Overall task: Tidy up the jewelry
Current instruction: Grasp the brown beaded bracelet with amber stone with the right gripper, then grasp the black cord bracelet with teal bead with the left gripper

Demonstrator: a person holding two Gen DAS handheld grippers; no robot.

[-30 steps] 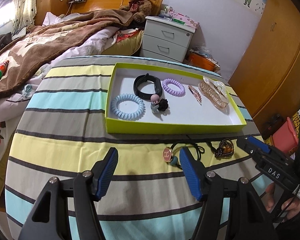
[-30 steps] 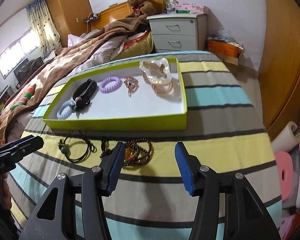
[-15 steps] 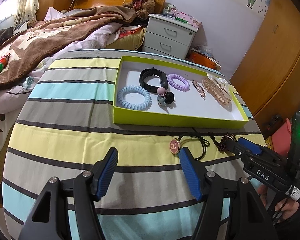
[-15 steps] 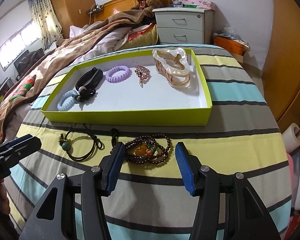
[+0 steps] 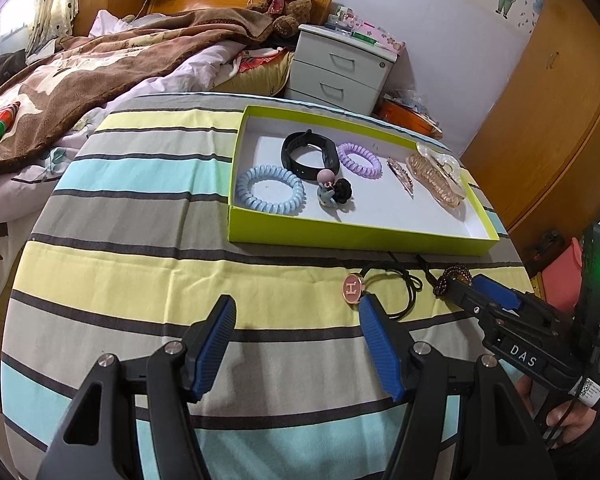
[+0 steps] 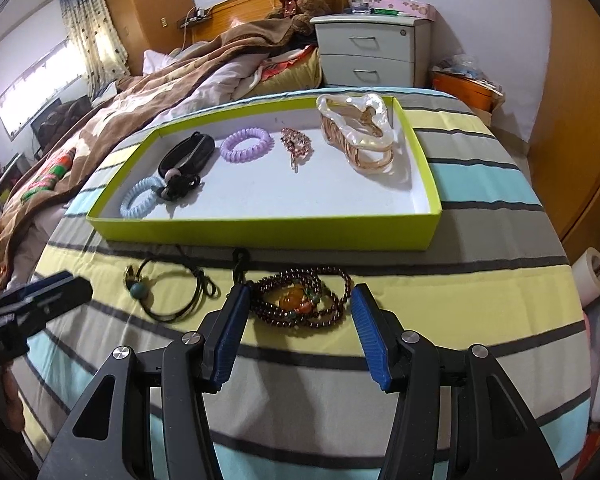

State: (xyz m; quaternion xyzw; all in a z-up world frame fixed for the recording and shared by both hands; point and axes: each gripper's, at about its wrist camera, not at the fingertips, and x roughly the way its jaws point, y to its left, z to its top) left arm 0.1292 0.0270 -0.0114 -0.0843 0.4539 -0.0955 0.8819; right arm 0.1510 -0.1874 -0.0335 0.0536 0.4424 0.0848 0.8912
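The right gripper [image 6: 298, 306] has advanced, its parted jaws now flanking the beaded bracelet [image 6: 300, 300], ready to clamp; the left gripper [image 5: 296, 322] stays parted, empty, near the cord necklace [image 5: 384, 288].

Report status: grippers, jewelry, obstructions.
Left gripper open, empty. Right gripper open, straddling bead bracelet. Cord necklace also outside green tray. Nothing blocking.

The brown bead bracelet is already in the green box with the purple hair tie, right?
Not quite. The brown bead bracelet lies on the striped cloth in front of the green box, between the open right gripper's fingers. The right wrist view shows it. The purple hair tie is in the box.
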